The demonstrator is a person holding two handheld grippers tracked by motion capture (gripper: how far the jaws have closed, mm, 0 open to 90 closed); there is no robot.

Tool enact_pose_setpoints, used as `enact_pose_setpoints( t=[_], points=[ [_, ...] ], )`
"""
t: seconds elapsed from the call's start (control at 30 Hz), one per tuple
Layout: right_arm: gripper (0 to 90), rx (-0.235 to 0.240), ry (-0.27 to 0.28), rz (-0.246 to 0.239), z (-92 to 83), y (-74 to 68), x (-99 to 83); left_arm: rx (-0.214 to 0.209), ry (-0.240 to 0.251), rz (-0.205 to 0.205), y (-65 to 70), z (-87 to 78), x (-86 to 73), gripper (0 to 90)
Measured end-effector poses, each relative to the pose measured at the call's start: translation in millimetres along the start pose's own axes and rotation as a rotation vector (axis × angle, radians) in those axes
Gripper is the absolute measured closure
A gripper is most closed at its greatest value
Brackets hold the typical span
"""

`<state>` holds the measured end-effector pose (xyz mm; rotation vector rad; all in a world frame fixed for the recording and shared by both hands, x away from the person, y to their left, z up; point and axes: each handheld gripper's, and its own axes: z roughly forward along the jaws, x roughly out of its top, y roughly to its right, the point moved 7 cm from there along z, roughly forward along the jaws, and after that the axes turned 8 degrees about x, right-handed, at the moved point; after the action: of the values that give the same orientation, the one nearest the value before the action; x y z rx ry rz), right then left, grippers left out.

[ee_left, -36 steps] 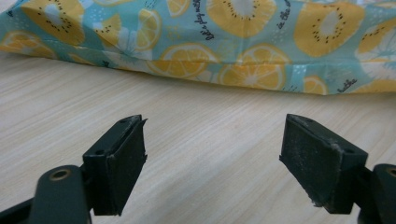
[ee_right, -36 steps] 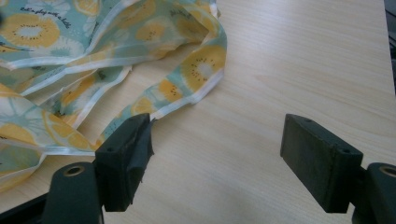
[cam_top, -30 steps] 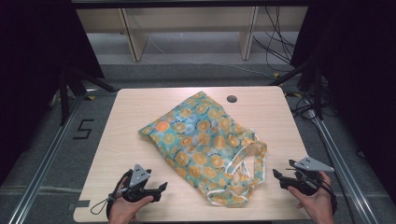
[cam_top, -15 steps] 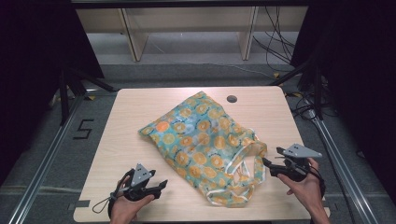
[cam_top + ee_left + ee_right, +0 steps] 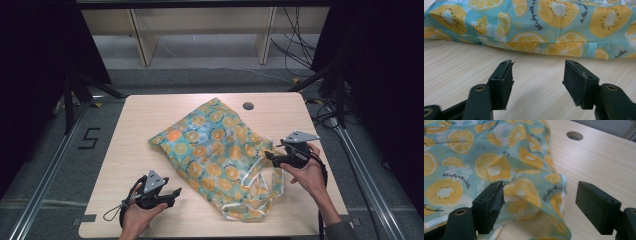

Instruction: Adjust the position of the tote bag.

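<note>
At the lower left of the high view, the left gripper [image 5: 176,191] rests low over the table [image 5: 130,150], held by a hand that comes in from the bottom edge. Its jaws are spread and have just been opening; in the left gripper view nothing is between them, only bare wood, and the edge of the bag [image 5: 554,22] lies across the top of that frame, just beyond the tips. In the middle of the high view, the bag [image 5: 215,150] with the orange-slice print lies flat on the table, going from the upper centre down to the lower centre, with its white handles [image 5: 260,172] at the lower right end. A small round hole [image 5: 248,106] in the table is above the bag. At the right, the right gripper [image 5: 268,155] points left at the bag's open end. Its jaws stand wide and have just been opening; in the right gripper view a fold of the bag's rim [image 5: 529,192] is between them, beside the left jaw, but the jaws do not press on it.
</note>
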<state>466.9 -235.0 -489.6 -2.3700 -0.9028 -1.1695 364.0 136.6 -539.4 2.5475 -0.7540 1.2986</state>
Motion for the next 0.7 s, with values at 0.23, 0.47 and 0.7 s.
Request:
enact_pose_setpoints(
  t=[0.23,0.47,0.7],
  points=[
    [22.0,0.011,-0.063,-0.017,17.1,-4.8,0.8,-0.025,0.011,-0.055,2.1,17.0,12.4,29.4],
    [30.0,0.047,-0.134,0.026,26.4,1.3,-7.6,-0.038,-0.016,-0.037,11.4,33.8,18.7,28.5],
    [60.9,0.037,-0.160,-0.019,46.8,0.5,-15.6,-0.028,-0.031,-0.025,17.6,44.2,21.2,31.4]
  ],
)
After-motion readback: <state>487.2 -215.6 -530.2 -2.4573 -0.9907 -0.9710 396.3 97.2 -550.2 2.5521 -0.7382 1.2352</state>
